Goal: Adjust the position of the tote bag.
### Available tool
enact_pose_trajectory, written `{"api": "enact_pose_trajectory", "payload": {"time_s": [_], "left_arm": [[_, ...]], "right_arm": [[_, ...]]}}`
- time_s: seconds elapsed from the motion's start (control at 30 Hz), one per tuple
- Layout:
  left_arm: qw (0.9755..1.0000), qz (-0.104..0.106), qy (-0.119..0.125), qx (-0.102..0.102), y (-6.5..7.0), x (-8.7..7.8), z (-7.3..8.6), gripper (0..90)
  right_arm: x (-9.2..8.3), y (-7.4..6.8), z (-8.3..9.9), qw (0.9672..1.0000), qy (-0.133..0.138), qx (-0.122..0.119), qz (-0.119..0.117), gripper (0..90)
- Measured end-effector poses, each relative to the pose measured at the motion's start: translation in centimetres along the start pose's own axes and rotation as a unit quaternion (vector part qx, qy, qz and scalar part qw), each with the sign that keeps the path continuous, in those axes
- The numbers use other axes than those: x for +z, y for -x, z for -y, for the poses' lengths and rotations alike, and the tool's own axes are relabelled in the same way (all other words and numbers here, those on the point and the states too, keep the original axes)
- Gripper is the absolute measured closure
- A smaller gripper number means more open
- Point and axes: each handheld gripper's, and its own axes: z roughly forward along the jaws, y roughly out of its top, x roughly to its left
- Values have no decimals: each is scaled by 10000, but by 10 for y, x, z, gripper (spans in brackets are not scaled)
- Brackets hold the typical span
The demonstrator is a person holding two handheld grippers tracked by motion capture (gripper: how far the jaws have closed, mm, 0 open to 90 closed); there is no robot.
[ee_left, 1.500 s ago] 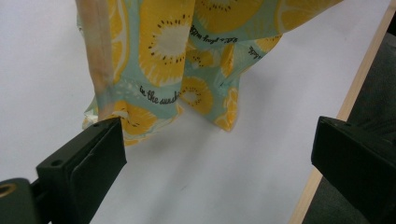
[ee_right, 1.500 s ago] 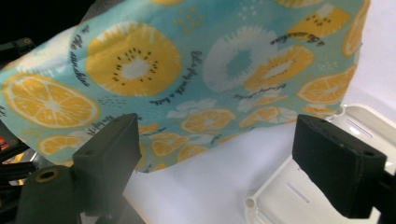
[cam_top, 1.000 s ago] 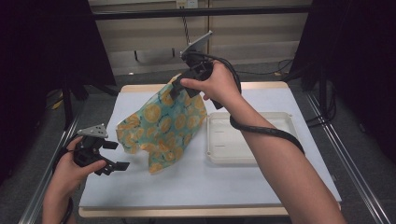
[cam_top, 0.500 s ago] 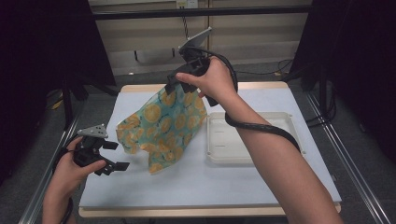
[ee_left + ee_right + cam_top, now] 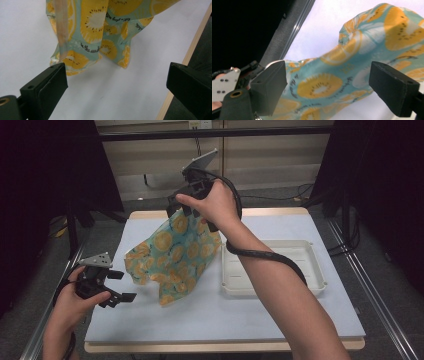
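The cloth (image 5: pixel 172 260), teal with yellow citrus slices and small printed writing, hangs over the white table (image 5: pixel 240 320), left of the middle. Its top corner is up by the right hand (image 5: pixel 212 202), and its lower edge reaches down to the tabletop or hangs just above it; the high view does not settle which. It falls in loose folds, wider at the bottom than at the top.

The right gripper (image 5: pixel 182 209) is raised above the far side of the table. In its own view its jaws stand wide apart with the cloth (image 5: pixel 352 75) spread below and between them, pinching nothing there. How the cloth stays up is unclear, since the hand covers the top corner in the high view.

The left gripper (image 5: pixel 117 285) sits low at the table's left edge, just beside the cloth's lower left corner. Its jaws are spread wide too, and in its own view the cloth (image 5: pixel 100 32) hangs ahead of them, not touching.

A white tray (image 5: pixel 272 290) lies flat on the table to the right of the cloth, close by it.
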Motion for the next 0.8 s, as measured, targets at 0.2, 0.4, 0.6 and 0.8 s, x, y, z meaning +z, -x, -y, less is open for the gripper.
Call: {"api": "enact_pose_trajectory", "payload": {"time_s": [0.2,0.4,0.6,0.8], "left_arm": [[10000,29,-32,12,0,3,-1,31],[10000,-9,-19,25,1,4,-2,35],[10000,-5,-72,5,1,6,-2,36],[9999,-15,-119,5,1,6,-2,38]], "right_arm": [[10,-3,-1,9995,-103,-66,282,187],[19,2,4,9978,-372,-69,553,284],[27,6,11,9951,-826,-57,535,484],[35,5,14,9943,-786,-205,693,416]]}}
